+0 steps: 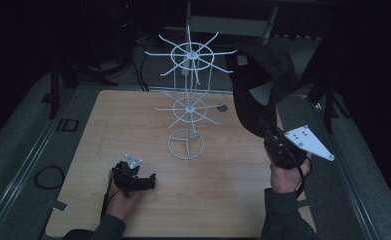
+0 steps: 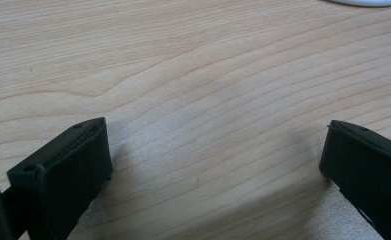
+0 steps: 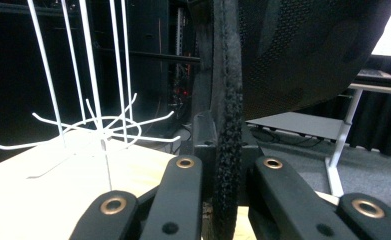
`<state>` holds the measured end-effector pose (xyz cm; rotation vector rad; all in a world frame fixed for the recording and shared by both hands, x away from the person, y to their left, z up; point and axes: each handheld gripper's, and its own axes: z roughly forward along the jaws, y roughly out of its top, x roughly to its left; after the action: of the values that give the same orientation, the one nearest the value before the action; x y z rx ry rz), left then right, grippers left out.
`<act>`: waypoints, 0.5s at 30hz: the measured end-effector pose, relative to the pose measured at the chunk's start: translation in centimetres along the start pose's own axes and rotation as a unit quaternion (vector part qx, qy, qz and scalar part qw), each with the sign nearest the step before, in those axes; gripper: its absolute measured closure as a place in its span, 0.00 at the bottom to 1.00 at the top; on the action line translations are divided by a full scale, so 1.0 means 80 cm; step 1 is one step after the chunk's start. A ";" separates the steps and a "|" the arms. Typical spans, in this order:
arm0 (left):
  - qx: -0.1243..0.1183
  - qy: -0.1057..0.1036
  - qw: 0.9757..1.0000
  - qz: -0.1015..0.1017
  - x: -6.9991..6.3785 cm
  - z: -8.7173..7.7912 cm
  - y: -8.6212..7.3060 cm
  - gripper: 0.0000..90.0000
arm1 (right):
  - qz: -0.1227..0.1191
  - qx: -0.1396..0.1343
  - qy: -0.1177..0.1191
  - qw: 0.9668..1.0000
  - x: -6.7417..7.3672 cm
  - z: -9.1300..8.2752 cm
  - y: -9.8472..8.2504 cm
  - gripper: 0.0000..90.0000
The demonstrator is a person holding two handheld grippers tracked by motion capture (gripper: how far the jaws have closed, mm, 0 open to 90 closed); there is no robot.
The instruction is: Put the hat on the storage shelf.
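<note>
A white wire rack (image 1: 188, 100) with two tiers of spokes stands on a ring base at the middle of the wooden table (image 1: 133, 115). My right gripper (image 1: 263, 131) is raised at the table's right side and is shut on the edge of a black cap (image 1: 255, 85), which hangs close to the rack's upper spokes. In the right gripper view the cap's stitched edge (image 3: 228, 125) runs up between the jaws of the right gripper (image 3: 228, 167), with the rack (image 3: 100, 125) to the left. My left gripper (image 1: 135, 179) rests on the table at front left, open, nothing between its fingers (image 2: 68, 170).
A small grey disc (image 1: 222, 107) lies on the table behind the rack. A cable loop (image 1: 48, 176) lies on the floor at the left. A grey shelf (image 3: 303, 125) stands beyond the table. The rack's white base edge (image 2: 368, 1) lies ahead of the left gripper.
</note>
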<state>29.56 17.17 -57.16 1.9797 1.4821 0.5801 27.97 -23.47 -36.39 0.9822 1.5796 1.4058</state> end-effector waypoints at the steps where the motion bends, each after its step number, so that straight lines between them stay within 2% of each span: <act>1: 0.000 0.000 1.000 0.000 0.000 0.000 0.000 0.00 | -0.001 -0.001 -0.001 1.000 0.001 0.000 0.000 0.96; 15: -0.001 0.001 1.000 -0.001 0.000 0.000 0.000 0.00 | -0.005 -0.003 0.009 1.000 0.012 0.004 -0.005 0.96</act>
<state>29.56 17.15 -57.18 1.9758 1.4832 0.5821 27.84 -22.50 -36.88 0.9589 1.5899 1.4151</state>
